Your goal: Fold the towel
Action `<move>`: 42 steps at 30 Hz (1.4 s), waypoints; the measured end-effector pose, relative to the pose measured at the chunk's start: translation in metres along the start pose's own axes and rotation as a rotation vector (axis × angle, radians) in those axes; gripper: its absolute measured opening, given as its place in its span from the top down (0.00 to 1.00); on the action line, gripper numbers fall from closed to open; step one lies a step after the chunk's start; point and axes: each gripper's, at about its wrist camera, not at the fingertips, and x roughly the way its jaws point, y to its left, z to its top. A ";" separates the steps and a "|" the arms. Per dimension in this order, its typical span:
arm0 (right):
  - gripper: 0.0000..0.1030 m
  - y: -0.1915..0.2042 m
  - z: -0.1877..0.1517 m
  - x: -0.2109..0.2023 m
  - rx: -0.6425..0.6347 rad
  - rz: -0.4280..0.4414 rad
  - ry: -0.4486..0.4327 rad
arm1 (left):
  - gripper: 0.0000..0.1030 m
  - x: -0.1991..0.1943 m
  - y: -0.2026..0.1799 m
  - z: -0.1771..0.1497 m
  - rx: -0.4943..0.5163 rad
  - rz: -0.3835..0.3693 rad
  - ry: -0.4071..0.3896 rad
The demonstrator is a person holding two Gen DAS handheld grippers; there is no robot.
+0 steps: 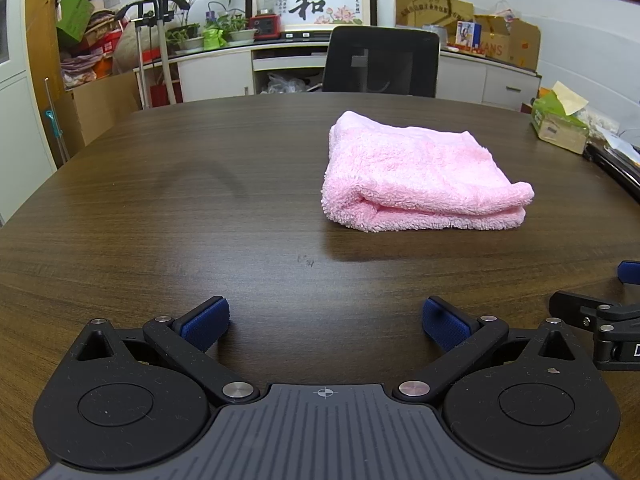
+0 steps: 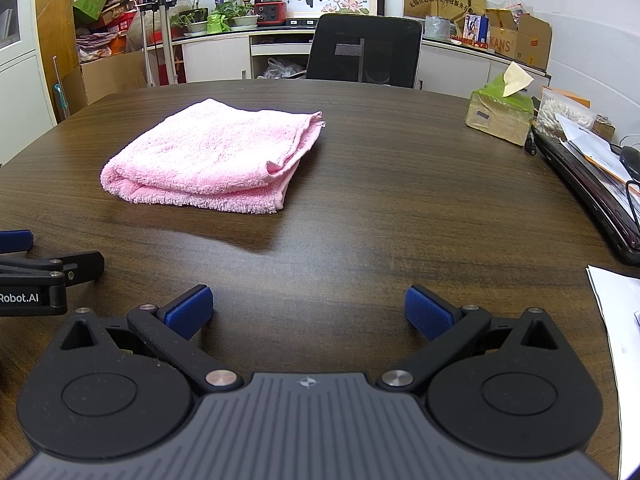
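With both my left tool [image 1: 326, 326] and right tool [image 2: 308, 312] gaping empty, the folded pink towel [image 1: 416, 172] ahead on the table [image 1: 160, 208] may spring loose if a pad snags its top layer.

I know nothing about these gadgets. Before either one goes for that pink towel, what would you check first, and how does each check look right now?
1. Left hand-held gripper open and empty: ok, fingers spread wide, nothing between them.
2. Right hand-held gripper open and empty: ok, the same.
3. Towel free to grab: ok, it lies alone on the table, neither gripper touching it.
4. Path to the towel clear: ok, only bare wood between grippers and towel.
5. Clutter out of the way: ok, the tissue box and laptop sit off at the right edge.
6. Fold state: already folded in layers; whether another fold is needed, cannot tell.
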 end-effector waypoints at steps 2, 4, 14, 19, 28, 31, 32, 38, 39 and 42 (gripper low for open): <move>0.00 0.000 0.000 0.000 -0.004 0.005 0.000 | 0.00 0.000 0.000 0.000 -0.001 0.000 0.000; 0.00 -0.001 -0.001 0.000 -0.008 0.011 0.000 | 0.00 0.000 0.001 0.000 -0.003 0.001 0.000; 0.00 -0.005 -0.001 -0.004 -0.005 0.016 -0.005 | 0.00 0.001 0.015 0.001 -0.043 0.037 -0.004; 0.00 -0.017 -0.001 -0.005 0.027 -0.009 -0.011 | 0.00 0.003 0.035 0.004 -0.077 0.062 -0.009; 0.00 -0.053 0.002 -0.008 0.100 -0.145 -0.024 | 0.00 0.008 0.084 0.011 -0.150 0.126 -0.013; 0.00 -0.074 -0.001 -0.004 0.126 -0.178 -0.010 | 0.00 0.008 0.104 0.011 -0.169 0.153 -0.018; 0.00 -0.079 -0.002 -0.003 0.134 -0.194 -0.006 | 0.00 0.009 0.109 0.012 -0.171 0.162 -0.019; 0.00 -0.106 -0.005 -0.002 0.191 -0.227 0.000 | 0.00 0.011 0.136 0.014 -0.183 0.207 -0.030; 0.00 -0.108 -0.005 -0.002 0.193 -0.232 0.000 | 0.00 0.012 0.140 0.015 -0.190 0.211 -0.028; 0.00 -0.114 -0.007 -0.003 0.193 -0.237 -0.001 | 0.00 0.017 0.151 0.017 -0.214 0.220 -0.015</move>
